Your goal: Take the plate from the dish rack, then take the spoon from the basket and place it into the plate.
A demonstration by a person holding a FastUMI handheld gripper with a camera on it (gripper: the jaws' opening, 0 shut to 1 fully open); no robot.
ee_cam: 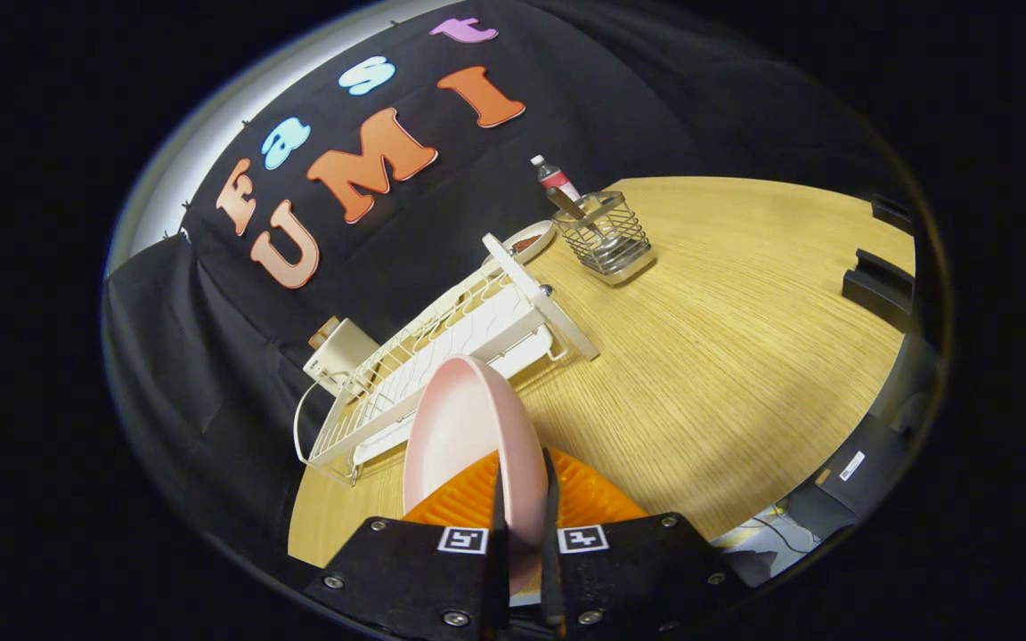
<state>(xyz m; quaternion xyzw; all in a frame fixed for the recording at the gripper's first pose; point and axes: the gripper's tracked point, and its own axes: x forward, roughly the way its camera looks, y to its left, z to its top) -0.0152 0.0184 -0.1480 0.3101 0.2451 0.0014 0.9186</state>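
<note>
One round pink plate [468,436] stands on edge between the fingers [524,507], which are nearly closed and press on its rim from both sides; its lower edge is hidden behind them. One white wire dish rack [442,356] lies just beyond on the pale wooden worktop [727,338]. Farther off, one wire-mesh basket [606,236] holds a metal spoon [571,206], its bowl hard to make out.

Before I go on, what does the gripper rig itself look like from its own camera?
The gripper has a black, matte body fastened with silver screws. Two square black-and-white markers sit on top, one at each finger's base. Two thin flat fingers run forward, side by side.
</note>
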